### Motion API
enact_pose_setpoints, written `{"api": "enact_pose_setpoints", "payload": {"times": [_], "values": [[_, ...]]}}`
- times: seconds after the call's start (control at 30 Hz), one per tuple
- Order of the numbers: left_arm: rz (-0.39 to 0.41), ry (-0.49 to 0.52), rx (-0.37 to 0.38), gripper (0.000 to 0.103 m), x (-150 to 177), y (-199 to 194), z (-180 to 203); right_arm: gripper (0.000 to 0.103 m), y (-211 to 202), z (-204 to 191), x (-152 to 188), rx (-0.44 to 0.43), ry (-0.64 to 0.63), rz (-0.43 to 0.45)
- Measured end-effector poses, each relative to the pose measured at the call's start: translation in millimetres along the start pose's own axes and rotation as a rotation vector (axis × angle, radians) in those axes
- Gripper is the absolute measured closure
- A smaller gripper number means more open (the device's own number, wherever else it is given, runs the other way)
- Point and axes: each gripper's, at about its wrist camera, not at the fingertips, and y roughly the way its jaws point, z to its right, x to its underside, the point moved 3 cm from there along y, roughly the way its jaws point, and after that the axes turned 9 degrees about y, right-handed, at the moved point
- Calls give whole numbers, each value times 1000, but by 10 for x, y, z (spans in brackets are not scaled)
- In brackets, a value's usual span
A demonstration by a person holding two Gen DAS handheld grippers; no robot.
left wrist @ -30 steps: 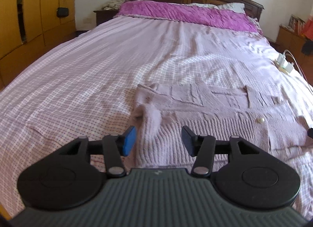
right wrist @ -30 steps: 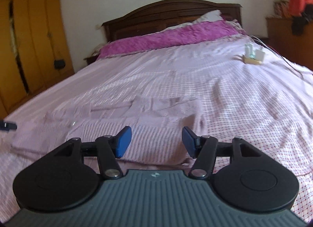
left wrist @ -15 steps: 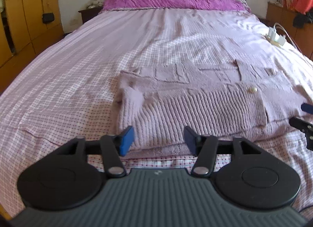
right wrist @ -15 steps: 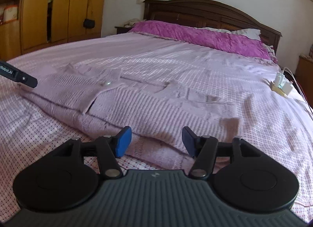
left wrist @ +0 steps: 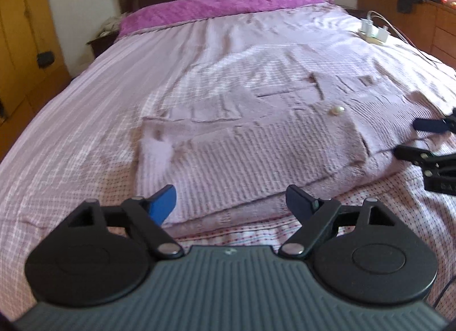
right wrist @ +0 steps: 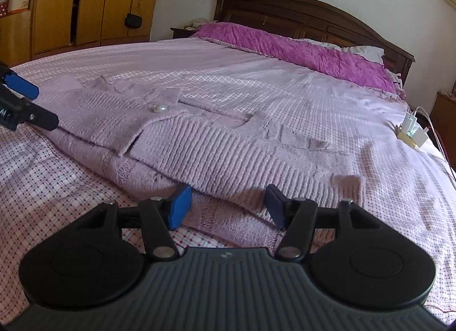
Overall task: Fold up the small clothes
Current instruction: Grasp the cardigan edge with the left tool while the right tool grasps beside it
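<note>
The bed [left wrist: 85, 120] carries the folded lilac knit cardigan [left wrist: 256, 154], which lies flat on the checked pink sheet near the foot edge, well short of the magenta pillow cover [left wrist: 228, 3] at the headboard [right wrist: 313, 14]. A pearl button [left wrist: 337, 110] sits on the upper layer of the cardigan, toward its far side in the left wrist view. A white charger block with cables [right wrist: 411, 131] lies on the sheet beyond the cardigan, well apart from it. No container holds the garment; it rests directly on the bed. The left gripper [left wrist: 230, 202] points downward at the near hem of the cardigan, its blue fingers [left wrist: 162, 202] spread wide; the jaws have just been opening, and nothing is clamped between them, although the hem of the cardigan appears in the gap beyond the tips. The right gripper [right wrist: 225, 205] points downward at the cardigan's other end, its fingers [right wrist: 179, 205] held moderately apart on either side of the thick folded edge; the pads do not appear to press on the knit. In the left wrist view the right gripper [left wrist: 421, 143] shows at the right edge of the cardigan; in the right wrist view the left gripper [right wrist: 25, 103] shows at the cardigan's left edge. A wooden wardrobe [right wrist: 71, 3] stands beyond the bed, on the far side from the charger block.
</note>
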Motion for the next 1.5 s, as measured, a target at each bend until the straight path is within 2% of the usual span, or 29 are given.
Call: {"api": "enact_pose_setpoints", "payload": {"times": [0.27, 0.4, 0.63, 0.73, 0.8, 0.87, 0.9, 0.93, 1.03, 1.33, 1.5], "values": [[12, 119, 23, 18, -63, 164, 259, 38, 51, -36, -49, 12, -30, -3], [17, 135, 2, 18, -112, 289, 287, 38, 73, -70, -58, 3, -66, -9], [55, 182, 13, 19, -162, 390, 377, 38, 145, -121, -81, 2, -117, 4], [76, 193, 31, 38, -169, 380, 394, 38, 189, -114, -127, 2, -109, 20], [80, 181, 69, 71, -180, 385, 392, 40, 220, -101, -156, -12, -98, 23], [79, 159, 79, 84, -205, 399, 368, 52, 241, -88, -179, -24, -89, 28], [80, 150, 81, 89, -220, 405, 355, 64, 245, -86, -187, -32, -90, 28], [85, 137, 84, 89, -241, 403, 330, 75, 244, -88, -196, -41, -89, 30], [111, 101, 90, 90, -311, 369, 272, 91, 214, -107, -234, -42, -99, 57], [176, 82, 52, 91, -649, 466, 121, 94, 353, -104, -576, -21, -128, 110], [168, 70, 41, 91, -882, 755, 48, 94, 625, -103, -791, 3, -131, 106]]}}
